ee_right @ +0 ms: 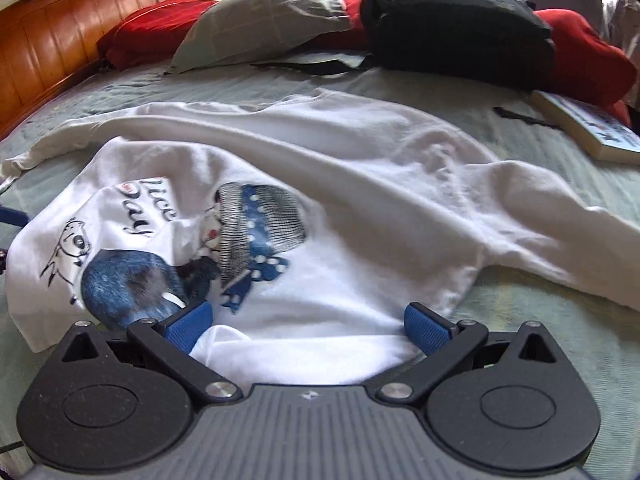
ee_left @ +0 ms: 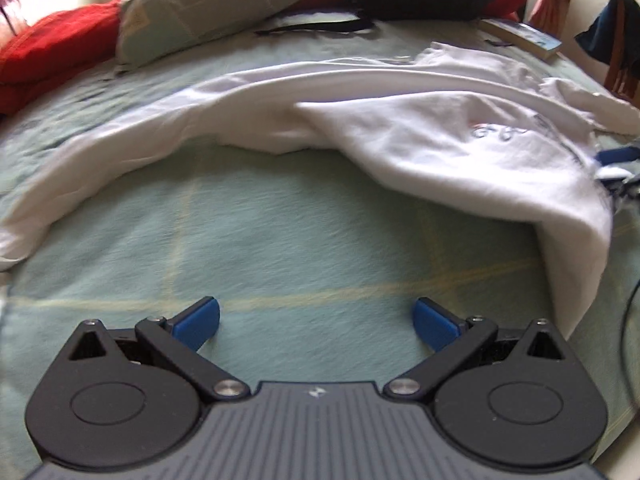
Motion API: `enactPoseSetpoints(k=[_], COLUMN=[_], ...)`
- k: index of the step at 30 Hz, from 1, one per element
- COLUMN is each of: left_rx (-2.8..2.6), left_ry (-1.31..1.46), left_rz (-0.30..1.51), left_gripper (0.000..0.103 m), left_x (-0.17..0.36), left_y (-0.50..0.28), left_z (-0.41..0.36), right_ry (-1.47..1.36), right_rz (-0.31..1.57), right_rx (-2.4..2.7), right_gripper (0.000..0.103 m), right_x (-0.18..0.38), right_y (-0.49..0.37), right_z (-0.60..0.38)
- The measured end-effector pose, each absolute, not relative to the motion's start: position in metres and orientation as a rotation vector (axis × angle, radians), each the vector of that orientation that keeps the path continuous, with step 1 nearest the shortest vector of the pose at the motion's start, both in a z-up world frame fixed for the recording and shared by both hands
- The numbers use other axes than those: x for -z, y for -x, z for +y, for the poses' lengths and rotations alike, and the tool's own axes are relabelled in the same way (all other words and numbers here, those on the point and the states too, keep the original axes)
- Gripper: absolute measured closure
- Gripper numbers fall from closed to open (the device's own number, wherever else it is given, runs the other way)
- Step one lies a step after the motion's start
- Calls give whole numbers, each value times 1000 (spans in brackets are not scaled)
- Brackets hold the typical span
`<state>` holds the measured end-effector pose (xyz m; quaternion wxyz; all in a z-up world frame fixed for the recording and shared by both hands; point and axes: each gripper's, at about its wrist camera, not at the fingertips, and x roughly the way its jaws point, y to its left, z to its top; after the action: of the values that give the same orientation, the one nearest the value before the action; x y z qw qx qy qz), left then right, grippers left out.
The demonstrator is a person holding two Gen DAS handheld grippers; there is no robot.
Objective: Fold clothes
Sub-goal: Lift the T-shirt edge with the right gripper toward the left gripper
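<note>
Bright daylight, perhaps from a far window, soft motion blur, fisheye-bent edges

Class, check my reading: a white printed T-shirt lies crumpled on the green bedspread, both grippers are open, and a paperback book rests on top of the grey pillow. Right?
One slip. The paperback book lies on the pale green bedspread, well apart from the grey pillow, as the right wrist view shows. The white printed T-shirt and both open grippers are as stated.

The left tool (ee_left: 316, 322) points toward 12 o'clock, its blue pads (ee_left: 198, 322) spread wide with nothing between them. The right tool (ee_right: 306, 326) also points toward 12 o'clock, fingers (ee_right: 426, 328) wide apart, gripping nothing.
</note>
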<state>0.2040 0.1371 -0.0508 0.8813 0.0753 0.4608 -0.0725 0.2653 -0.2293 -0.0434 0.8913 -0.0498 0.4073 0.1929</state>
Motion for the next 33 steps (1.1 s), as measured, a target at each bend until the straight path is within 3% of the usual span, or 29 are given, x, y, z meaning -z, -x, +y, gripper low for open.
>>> enactPoseSetpoints(k=[7,12,25,33], left_rx=[107,145,139,170], left_ry=[-268,-344,-393,-383], left_rz=[917,896,916,895], left_gripper=[1,1,1,1], left_x=[37,32,31,26], left_y=[-177,-165,-143,-135], left_z=[133,119,114,107], right_ry=[192,298,324,360], right_rz=[727,710,902,912], right_rx=[-422,-739,-1018,-962], right_gripper=[0,0,0,0], right_x=[0,-17,16,26], right_y=[-238,-202,-176,-184], right_z=[-217,-154,-81,-67])
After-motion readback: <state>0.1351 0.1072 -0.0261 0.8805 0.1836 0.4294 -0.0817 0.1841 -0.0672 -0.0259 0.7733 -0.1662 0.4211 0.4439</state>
